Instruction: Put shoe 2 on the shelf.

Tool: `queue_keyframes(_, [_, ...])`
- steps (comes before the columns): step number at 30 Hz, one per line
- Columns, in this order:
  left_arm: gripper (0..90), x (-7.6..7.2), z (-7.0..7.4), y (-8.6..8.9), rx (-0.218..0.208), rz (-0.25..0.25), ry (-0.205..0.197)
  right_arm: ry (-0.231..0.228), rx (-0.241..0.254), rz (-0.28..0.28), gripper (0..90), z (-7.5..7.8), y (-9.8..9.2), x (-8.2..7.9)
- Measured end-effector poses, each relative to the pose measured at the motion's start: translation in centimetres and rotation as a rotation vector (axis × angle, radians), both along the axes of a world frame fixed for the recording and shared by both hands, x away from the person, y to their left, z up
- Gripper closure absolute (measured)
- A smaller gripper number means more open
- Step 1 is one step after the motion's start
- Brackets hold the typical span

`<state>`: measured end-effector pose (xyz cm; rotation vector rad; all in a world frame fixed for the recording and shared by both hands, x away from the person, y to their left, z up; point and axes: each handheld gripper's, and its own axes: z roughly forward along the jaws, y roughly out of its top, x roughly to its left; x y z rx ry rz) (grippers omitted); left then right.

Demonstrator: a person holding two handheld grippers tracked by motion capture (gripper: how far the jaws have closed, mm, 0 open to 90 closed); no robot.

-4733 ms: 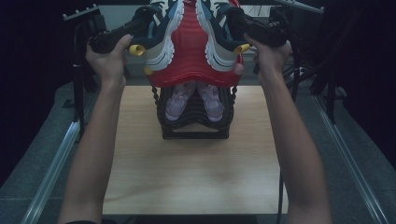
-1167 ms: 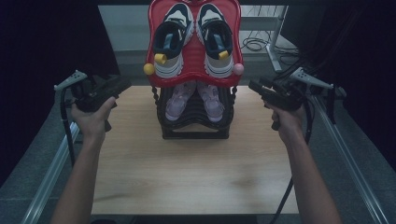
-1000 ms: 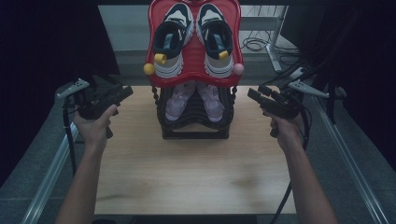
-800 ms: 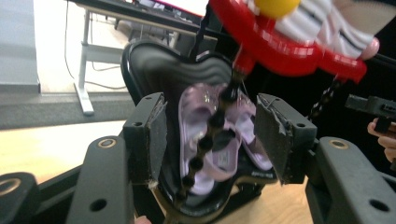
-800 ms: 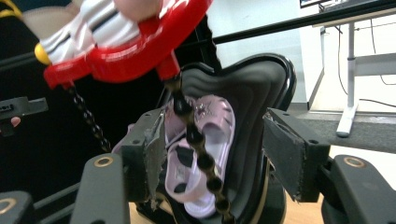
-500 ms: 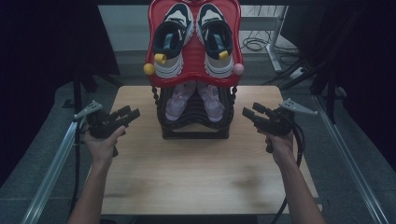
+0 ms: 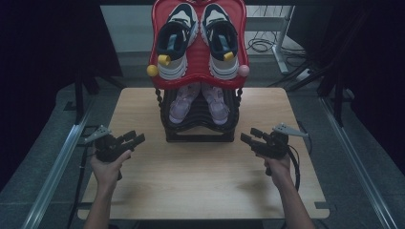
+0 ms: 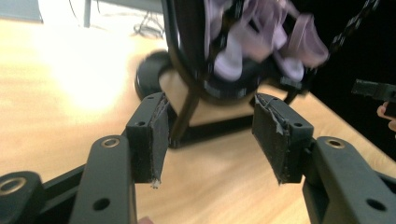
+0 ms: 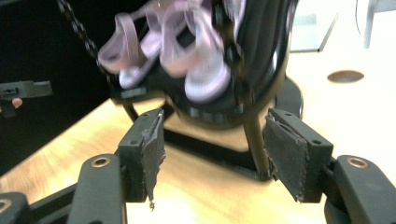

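Black rack (image 7: 199,125) stands mid-tabletop (image 7: 143,186), lilac shoes (image 7: 198,101) on its lower tier, dark sneakers (image 7: 197,43) on the red tray (image 7: 197,78) above. Left gripper (image 7: 136,138) and right gripper (image 7: 246,138) flank the base, both with jaws wide and empty. Judged: rack is stiff but top-heavy, so take the lower side bars; shoes are light and soft, best pinched at the heel collar. Lilac shoes blur in both gripper views; the rack's rear is hidden.

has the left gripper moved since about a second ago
Yes. In the high view the left gripper has come down from beside the red tray to low beside the black rack's base.
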<state>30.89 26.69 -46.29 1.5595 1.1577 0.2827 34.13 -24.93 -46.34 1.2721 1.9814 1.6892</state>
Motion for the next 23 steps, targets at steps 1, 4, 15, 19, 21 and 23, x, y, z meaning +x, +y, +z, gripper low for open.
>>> queue_keyframes(1, [45.8, -0.2, -0.6, -0.2, 0.011, -0.012, 0.009, 0.006, -0.005, 0.001, 38.7, -0.4, -0.1, -0.2])
queue_keyframes(4, [46.5, -0.5, -1.8, -0.5, 0.015, -0.028, 0.035, 0.031, -0.025, 0.001, 38.9, -2.0, -0.3, -1.0])
queue_keyframes(15, [46.5, -0.9, -2.7, -1.2, 0.065, -0.066, 0.07, 0.063, -0.081, -0.018, 40.8, -4.2, -0.6, -1.9])
queue_keyframes(19, [45.8, -0.9, -2.8, -1.2, 0.057, -0.075, 0.075, 0.031, -0.107, -0.023, 40.9, -3.7, -0.6, -2.2])
queue_keyframes(21, [45.1, -1.0, -2.8, -1.1, 0.056, -0.079, 0.075, 0.022, -0.124, -0.026, 40.4, -3.7, -0.6, -2.4])
queue_keyframes(23, [44.6, -1.1, -2.9, -1.1, 0.05, -0.079, 0.073, 0.018, -0.128, -0.027, 39.9, -3.6, -0.7, -2.6])
